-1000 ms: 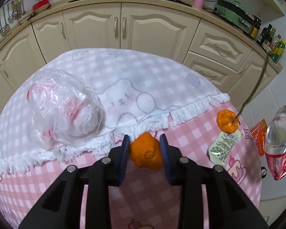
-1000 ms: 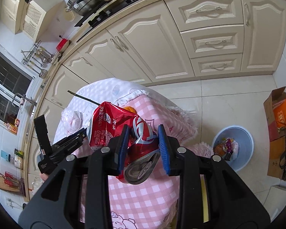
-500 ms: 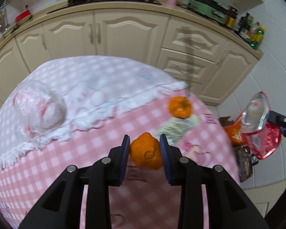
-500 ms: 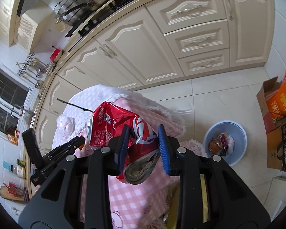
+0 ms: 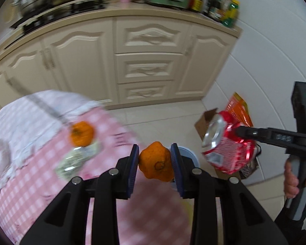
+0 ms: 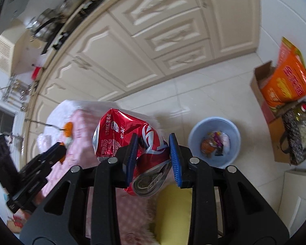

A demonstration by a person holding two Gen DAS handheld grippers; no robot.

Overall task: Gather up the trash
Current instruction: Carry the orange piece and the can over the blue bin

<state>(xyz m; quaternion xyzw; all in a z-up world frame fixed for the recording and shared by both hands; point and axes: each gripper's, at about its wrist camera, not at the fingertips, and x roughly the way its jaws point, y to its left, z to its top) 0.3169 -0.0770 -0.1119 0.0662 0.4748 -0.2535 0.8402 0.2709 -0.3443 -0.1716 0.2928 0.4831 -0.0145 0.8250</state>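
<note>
Trash is clamped in both my tools: the left tool pinches a crumpled orange peel between its blue pads, and the right tool squeezes a crushed red can. Just under them lies the pink checked surface, with another orange peel and a wrapper left on it beyond my left tool. Farther out, ahead and to the right of my right tool, the blue bin stands on the floor, rubbish already inside. I judge the best carry keeps both grips firm, brings each tool squarely over the rim, then lets go low.
</note>
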